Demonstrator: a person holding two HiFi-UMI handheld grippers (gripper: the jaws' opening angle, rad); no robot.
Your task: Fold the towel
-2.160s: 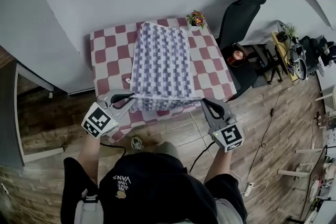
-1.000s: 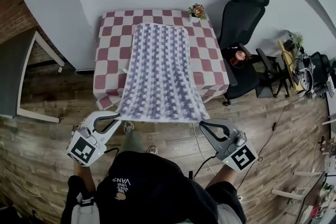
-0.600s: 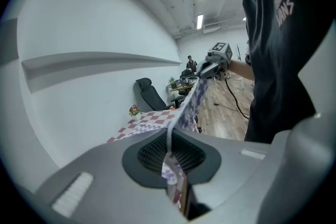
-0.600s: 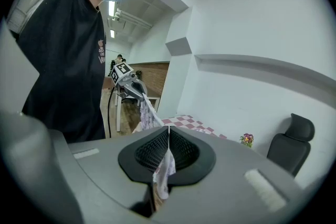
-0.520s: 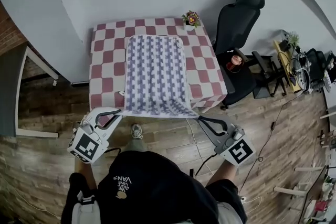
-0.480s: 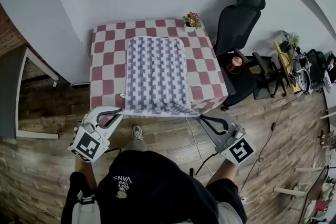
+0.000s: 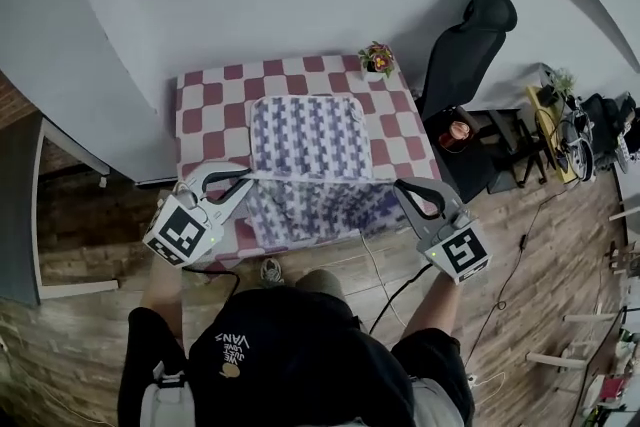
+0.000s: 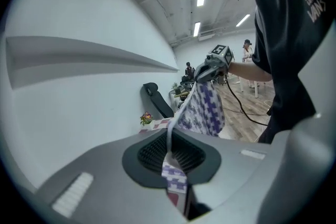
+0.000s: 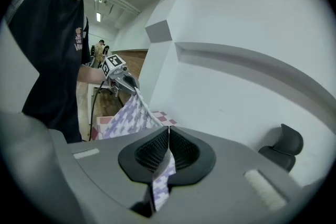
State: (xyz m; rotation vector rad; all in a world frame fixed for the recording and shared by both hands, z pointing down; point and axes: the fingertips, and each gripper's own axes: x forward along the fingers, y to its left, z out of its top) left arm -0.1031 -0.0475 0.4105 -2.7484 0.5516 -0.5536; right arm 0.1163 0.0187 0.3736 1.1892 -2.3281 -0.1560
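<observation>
A white-and-purple patterned towel (image 7: 310, 137) lies on the red-and-white checked table (image 7: 205, 120). Its near edge is lifted and stretched between my two grippers above the table's front edge, with a loop of cloth sagging below (image 7: 315, 213). My left gripper (image 7: 247, 178) is shut on the towel's left corner, which shows pinched between the pads (image 8: 171, 150). My right gripper (image 7: 398, 184) is shut on the right corner (image 9: 166, 148). In each gripper view the taut towel edge (image 8: 202, 107) (image 9: 131, 113) runs across to the other gripper (image 8: 212, 64) (image 9: 124, 80).
A small potted flower (image 7: 377, 60) stands on the table's far right corner. A black office chair (image 7: 465, 33) and a stool with a cup (image 7: 456, 131) are to the right. A grey wall backs the table. Cables (image 7: 385, 290) lie on the wood floor.
Both grippers have moved forward from out over the floor to the table's front edge, carrying the towel's near edge. The towel, stretched flat before, now sags into a loop beneath that edge.
</observation>
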